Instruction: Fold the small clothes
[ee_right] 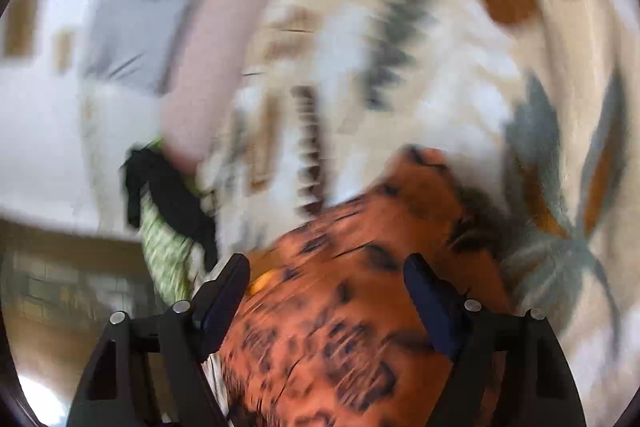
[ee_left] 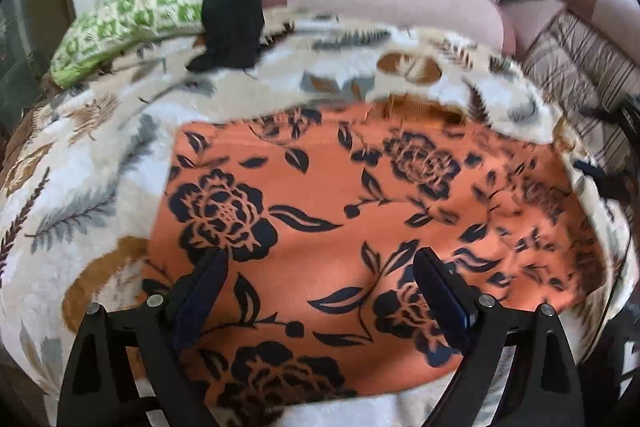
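Through my left wrist view, the left gripper [ee_left: 320, 291] hangs with fingers apart, gripping nothing, right over the orange floral garment [ee_left: 360, 211], which lies mostly flat on the leaf-print blanket [ee_left: 88, 155]. A green patterned piece [ee_left: 132, 23] and a black garment [ee_left: 232, 7] wait far ahead, unfolded.

My right wrist view is blurred: the right gripper [ee_right: 326, 291] is spread, empty, above the same orange cloth. I judge folding barely begun.

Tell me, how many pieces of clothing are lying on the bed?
3: the orange flowered garment spread on the blanket between the open left gripper, a green patterned one farther back, and a black one draped over it. More may be hidden.
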### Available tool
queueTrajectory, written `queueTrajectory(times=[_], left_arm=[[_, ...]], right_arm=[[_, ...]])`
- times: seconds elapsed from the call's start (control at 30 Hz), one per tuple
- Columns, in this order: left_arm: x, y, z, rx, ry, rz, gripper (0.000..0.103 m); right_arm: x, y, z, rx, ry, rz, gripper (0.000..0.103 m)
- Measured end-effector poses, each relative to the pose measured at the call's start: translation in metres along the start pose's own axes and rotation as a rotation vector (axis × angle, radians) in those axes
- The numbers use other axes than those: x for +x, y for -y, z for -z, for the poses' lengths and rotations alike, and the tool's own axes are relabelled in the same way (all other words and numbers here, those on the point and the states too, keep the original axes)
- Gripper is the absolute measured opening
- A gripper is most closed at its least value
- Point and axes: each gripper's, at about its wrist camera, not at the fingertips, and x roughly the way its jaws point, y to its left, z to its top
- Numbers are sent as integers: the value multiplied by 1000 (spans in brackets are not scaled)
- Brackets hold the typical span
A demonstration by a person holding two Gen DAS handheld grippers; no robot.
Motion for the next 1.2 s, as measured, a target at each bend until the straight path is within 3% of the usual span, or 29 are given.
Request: queueTrajectory(times=[0.1,0.17,0.37,0.43,0.57,0.73,1.2], left_arm=[[-13,-3,14,-23,7,10,94],[-17,-5,27,-43,-7,22,94],[-24,0,51,-65,-36,49,94],[-29,4,52,-43,-30,48,94],[-40,5,53,-38,1,33,94],[-45,9,50,-35,7,3,94],[-49,24,40,-1,19,-29,94]], right_arm=[[-43,-12,55,-41,3,-11,83],[-66,0,87,-20,4,-28,85],[-74,71,188,253,-51,-39,85],[-70,78,191,264,-49,-32,85],[-71,84,174,276,37,-45,85],[-63,100,160,395,53,-71,85],[-74,92,149,356,90,-33,86]])
